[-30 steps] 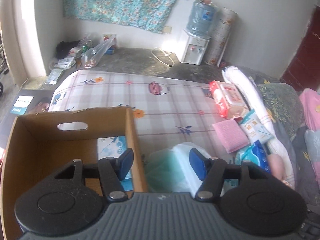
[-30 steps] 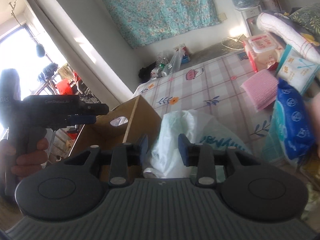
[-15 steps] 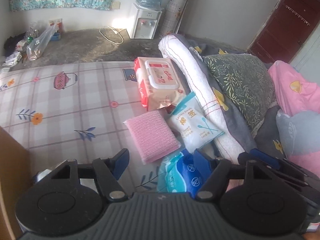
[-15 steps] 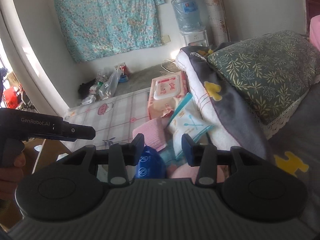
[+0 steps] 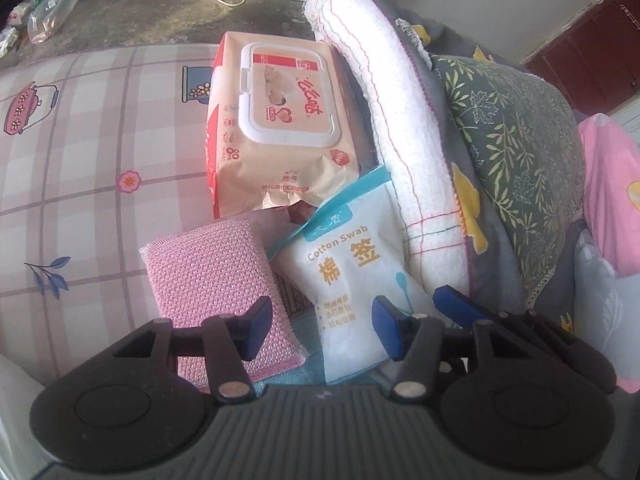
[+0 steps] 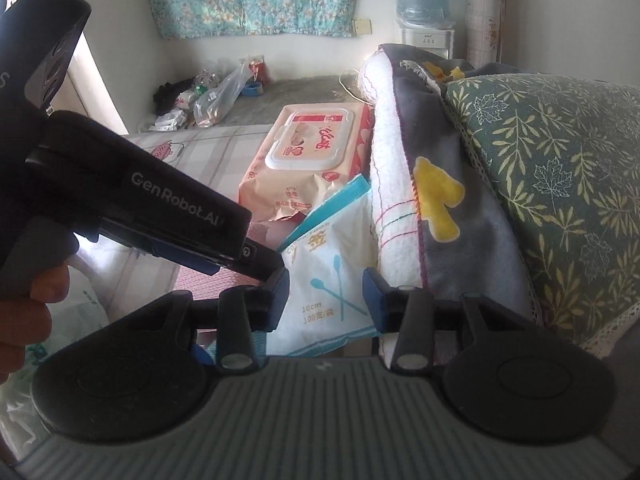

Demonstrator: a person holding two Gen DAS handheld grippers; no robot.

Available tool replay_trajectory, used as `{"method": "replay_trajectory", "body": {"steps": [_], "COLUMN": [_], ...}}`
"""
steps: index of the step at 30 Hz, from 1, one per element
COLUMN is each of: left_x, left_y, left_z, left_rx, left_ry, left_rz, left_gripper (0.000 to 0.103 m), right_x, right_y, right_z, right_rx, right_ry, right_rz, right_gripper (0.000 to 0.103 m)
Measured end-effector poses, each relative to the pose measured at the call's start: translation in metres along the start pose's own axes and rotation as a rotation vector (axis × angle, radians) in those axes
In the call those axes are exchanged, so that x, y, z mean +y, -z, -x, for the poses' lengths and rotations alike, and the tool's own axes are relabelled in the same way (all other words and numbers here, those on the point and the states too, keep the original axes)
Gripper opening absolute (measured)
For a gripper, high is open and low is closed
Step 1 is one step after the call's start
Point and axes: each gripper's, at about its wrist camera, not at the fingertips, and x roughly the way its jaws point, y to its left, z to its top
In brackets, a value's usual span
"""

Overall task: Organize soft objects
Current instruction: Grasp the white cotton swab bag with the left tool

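A white cotton swab bag (image 5: 348, 276) leans on a rolled towel, partly over a pink mesh sponge (image 5: 212, 272), with a wet wipes pack (image 5: 280, 120) behind them. My left gripper (image 5: 320, 330) hovers just above the sponge and the bag. Its jaws are closing, and the pads are not pressing on anything. In the right wrist view the swab bag (image 6: 332, 280) shows in the gap of my right gripper (image 6: 326, 296), which is open and close over it. The left gripper's black housing (image 6: 160, 200) crosses in from the left, held by a hand (image 6: 24, 312).
A rolled white towel (image 5: 380, 120), a grey blanket and a green leaf-print pillow (image 5: 520, 160) crowd the right side, with a pink pillow (image 5: 608, 200) beyond. The plaid bed sheet (image 5: 80, 160) stretches left. A white plastic bag (image 6: 60, 340) lies at lower left.
Both views have swung away from the cardboard box and plastic bag to the pile of packs beside the towel and dropped closer to it. The left jaws have narrowed.
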Motion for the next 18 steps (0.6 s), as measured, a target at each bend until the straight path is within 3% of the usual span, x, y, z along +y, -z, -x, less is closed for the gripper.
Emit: {"method": "replay_trajectory", "body": {"steps": [3,6,15,18], "left_x": [0.005,0.008,0.001,0.002], "left_y": [-0.009,-0.018,-0.029,-0.03], "left_z": [-0.013,-0.021,-0.053,-0.058], "left_rx": [0.034,0.046,0.111,0.114], "left_ry": [0.018,0.052,0.025,0.03], "left_rz": [0.039,0.061,0.09,0.104], "left_gripper": [0.06,0.07,0.068,0.061], "right_x": [-0.011,-0.022,-0.022,-0.022], "right_y": [0.0,0.001,0.002,0.001], "right_z": [-0.013,-0.02,-0.043,-0.048], "right_rx": [0.026,0.043,0.109,0.118], "right_ry": [-0.009,-0.053,-0.045,-0.043], "right_rz": [-0.01,-0.029,-0.02,-0.029], "right_gripper": [0.04,0.041,0.043,0.041]}}
